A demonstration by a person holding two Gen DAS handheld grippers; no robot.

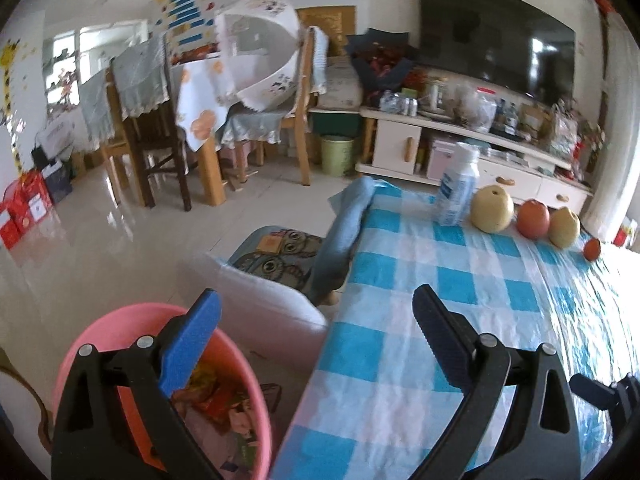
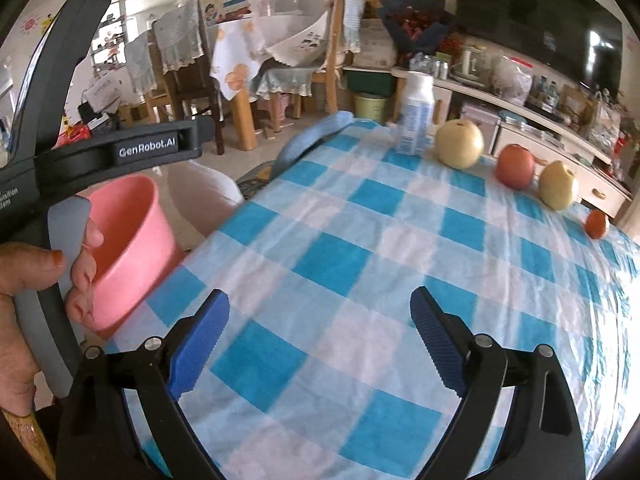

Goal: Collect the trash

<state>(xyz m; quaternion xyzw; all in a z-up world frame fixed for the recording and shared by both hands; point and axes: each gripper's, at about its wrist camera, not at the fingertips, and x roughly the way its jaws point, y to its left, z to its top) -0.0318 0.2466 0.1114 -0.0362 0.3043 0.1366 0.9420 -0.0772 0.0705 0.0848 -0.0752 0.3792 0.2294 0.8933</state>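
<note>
A pink bin (image 1: 120,328) stands on the floor beside the table's left edge, with crumpled coloured wrappers (image 1: 216,400) inside. My left gripper (image 1: 316,304) is open and empty, its left finger over the bin and its right finger over the blue-and-white checked tablecloth (image 1: 420,320). In the right wrist view the pink bin (image 2: 132,240) shows at the left, behind a hand (image 2: 24,312) that holds the left gripper's handle. My right gripper (image 2: 320,304) hangs open and empty above the checked tablecloth (image 2: 360,240).
Along the table's far edge stand a white bottle (image 2: 416,120), two yellow pears (image 2: 459,143), a red apple (image 2: 515,166) and a small orange fruit (image 2: 597,224). A blue cloth (image 1: 344,224) hangs off the far left corner. A white cushion (image 1: 264,300) and a patterned stool (image 1: 276,256) sit by the bin.
</note>
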